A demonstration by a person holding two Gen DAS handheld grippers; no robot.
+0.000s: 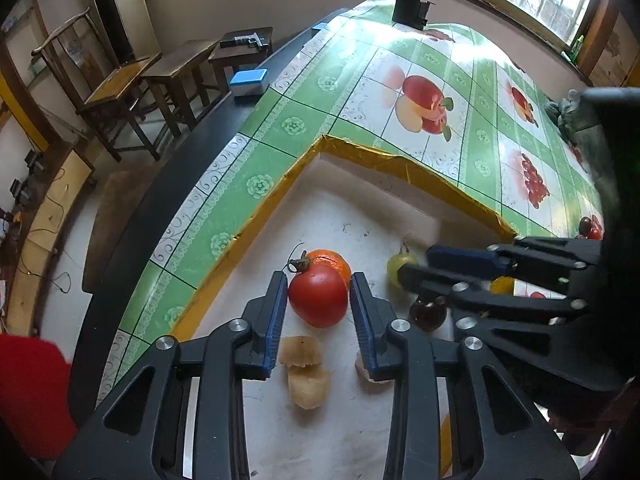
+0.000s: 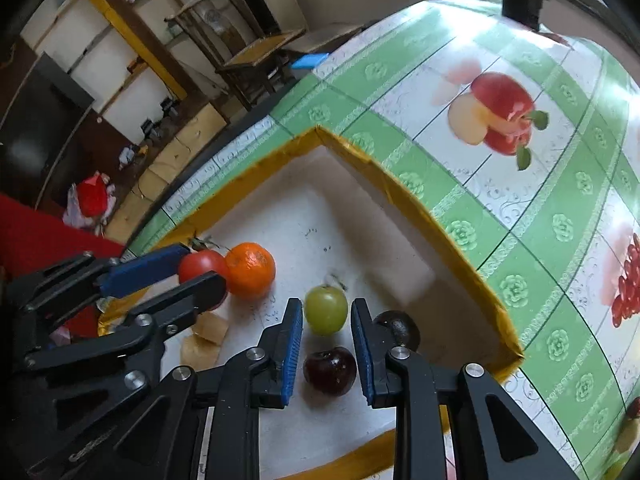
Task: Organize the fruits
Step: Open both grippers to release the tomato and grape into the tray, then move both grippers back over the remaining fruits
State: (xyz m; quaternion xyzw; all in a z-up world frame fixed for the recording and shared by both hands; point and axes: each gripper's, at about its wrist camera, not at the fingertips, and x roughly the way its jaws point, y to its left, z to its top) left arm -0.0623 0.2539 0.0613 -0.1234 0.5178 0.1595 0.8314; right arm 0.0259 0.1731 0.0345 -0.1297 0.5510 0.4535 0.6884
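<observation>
A white box with a yellow taped rim (image 1: 360,148) (image 2: 404,188) lies on the table and holds the fruit. My left gripper (image 1: 319,282) is open around a red tomato (image 1: 318,295) (image 2: 202,266), pads just beside it. An orange (image 1: 334,261) (image 2: 251,268) touches the tomato behind. My right gripper (image 2: 326,310) (image 1: 408,264) is open around a green fruit (image 2: 326,309) (image 1: 396,266). A dark red plum (image 2: 330,370) (image 1: 428,312) lies between its fingers nearer the camera. A dark avocado (image 2: 400,330) sits right of the right finger.
Pale beige chunks (image 1: 306,372) (image 2: 204,338) lie on the box floor near the left gripper. The table has a green fruit-print cloth (image 1: 424,100). A black device (image 1: 410,8) stands at its far end. Wooden chairs and stools (image 1: 120,88) stand left, with a blue box (image 1: 249,82).
</observation>
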